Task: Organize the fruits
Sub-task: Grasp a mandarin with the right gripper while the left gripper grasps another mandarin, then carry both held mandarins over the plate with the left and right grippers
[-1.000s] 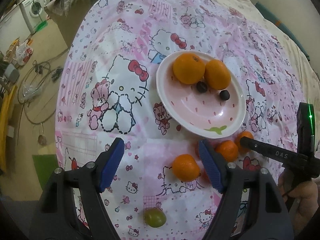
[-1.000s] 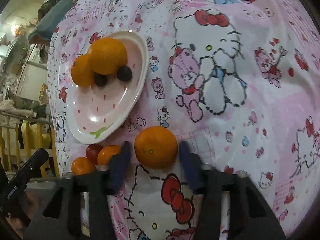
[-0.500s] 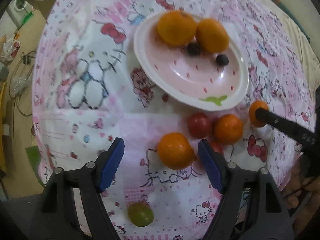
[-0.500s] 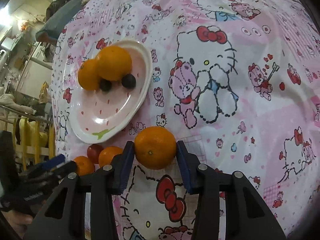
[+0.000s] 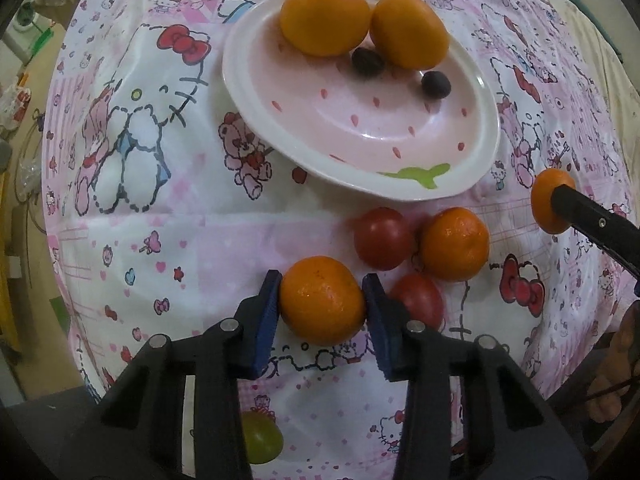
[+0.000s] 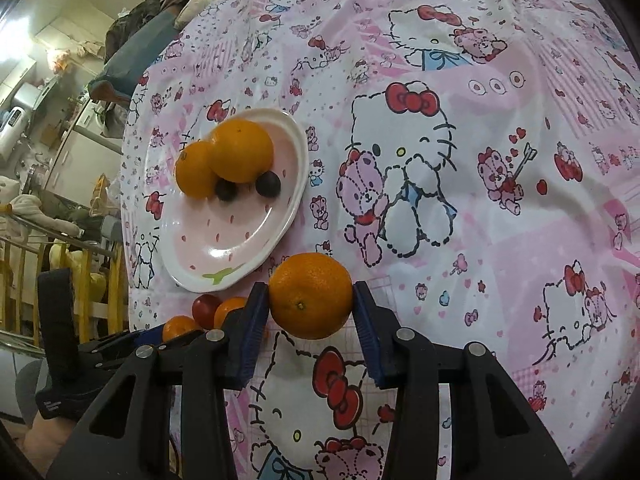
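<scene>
A pink-and-white cartoon-cat tablecloth (image 5: 168, 184) lies under a white-rimmed pink plate (image 5: 360, 128) flecked red, with orange tangerines (image 5: 324, 18), dark grapes (image 5: 367, 61), red tomatoes (image 5: 382, 238) and a green grape (image 5: 260, 442).

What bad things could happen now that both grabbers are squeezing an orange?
The left gripper pinches a round orange with flat pads; it might slip and roll. A tomato sits right behind one pad and could get nudged. The plate is tilted on the cloth, so the orange in the right gripper could bump the two blueberries loose.
</scene>
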